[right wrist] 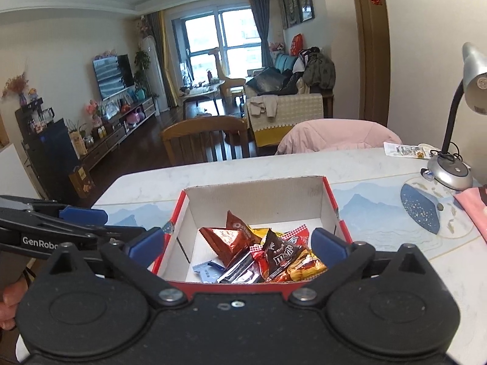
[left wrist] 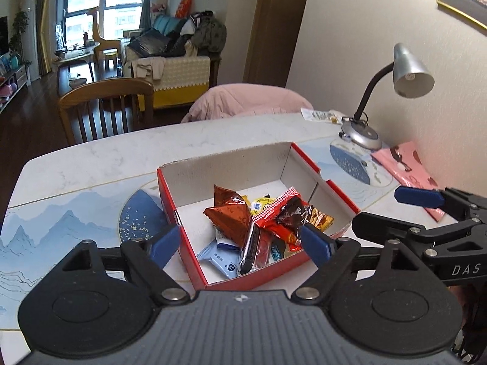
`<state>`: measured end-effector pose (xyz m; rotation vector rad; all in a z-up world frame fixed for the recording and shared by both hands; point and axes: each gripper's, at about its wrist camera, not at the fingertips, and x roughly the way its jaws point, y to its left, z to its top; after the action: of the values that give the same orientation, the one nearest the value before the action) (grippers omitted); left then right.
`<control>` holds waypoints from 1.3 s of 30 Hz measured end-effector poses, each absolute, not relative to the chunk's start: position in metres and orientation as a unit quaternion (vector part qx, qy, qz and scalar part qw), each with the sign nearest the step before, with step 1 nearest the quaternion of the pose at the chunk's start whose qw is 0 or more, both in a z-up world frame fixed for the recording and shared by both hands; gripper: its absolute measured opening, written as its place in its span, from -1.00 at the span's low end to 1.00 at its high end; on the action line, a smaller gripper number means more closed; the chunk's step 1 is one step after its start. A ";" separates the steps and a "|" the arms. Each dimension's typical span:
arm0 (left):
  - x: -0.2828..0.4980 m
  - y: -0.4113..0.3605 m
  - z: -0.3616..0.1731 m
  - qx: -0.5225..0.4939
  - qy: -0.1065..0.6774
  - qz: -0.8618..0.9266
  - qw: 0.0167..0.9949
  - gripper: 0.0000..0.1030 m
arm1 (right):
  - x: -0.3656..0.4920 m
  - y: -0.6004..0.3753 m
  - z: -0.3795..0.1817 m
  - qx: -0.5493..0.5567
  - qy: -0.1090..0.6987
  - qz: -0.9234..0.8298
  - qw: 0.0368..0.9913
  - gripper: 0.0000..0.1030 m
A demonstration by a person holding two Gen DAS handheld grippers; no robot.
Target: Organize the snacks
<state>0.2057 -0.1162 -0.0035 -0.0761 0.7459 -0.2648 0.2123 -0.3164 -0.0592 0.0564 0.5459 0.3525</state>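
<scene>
Left wrist view: the left gripper (left wrist: 240, 241) hangs nearest the lens, its 2 blue pads spread wide and empty over the near corner of the red box (left wrist: 173, 194). Between and just beyond the pads lies the heap of snacks (left wrist: 258, 222): a copper-brown pouch, a red-and-white wrapper, a dark brown bag, a pale blue packet, a silver bar. The box walls are white inside. Right of the claw, the right gripper (left wrist: 423, 197) shows 1 blue pad. Farther right stand a desk lamp (left wrist: 408, 73) and a pink pouch (left wrist: 404, 170).

Right wrist view: the right gripper (right wrist: 239, 243) is also wide open, holding nothing, straddling the box's (right wrist: 331, 196) near wall. The snacks (right wrist: 268, 255) sit just ahead. The left gripper (right wrist: 83, 214) sits left, beside the box. A wooden chair (right wrist: 207, 140) stands beyond the table (right wrist: 213, 170).
</scene>
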 end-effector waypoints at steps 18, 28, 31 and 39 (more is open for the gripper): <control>0.183 -0.120 -0.002 -0.042 0.353 -0.104 0.929 0.69 | 0.198 -0.315 -0.063 0.036 0.258 0.149 0.954 1.00; 0.178 -0.116 -0.003 -0.046 0.348 -0.086 0.933 0.69 | 0.201 -0.317 -0.063 0.039 0.253 0.135 0.957 1.00; 0.177 -0.115 -0.001 -0.047 0.344 -0.085 0.934 0.69 | 0.202 -0.316 -0.064 0.041 0.255 0.137 0.956 1.00; 0.176 -0.117 0.002 -0.043 0.339 -0.090 0.936 0.69 | 0.203 -0.314 -0.065 0.045 0.257 0.147 0.954 1.00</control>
<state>0.1763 -0.1175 0.0016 -0.0874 0.6922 -0.1840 0.2030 -0.3143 -0.0649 0.0906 0.5229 0.2984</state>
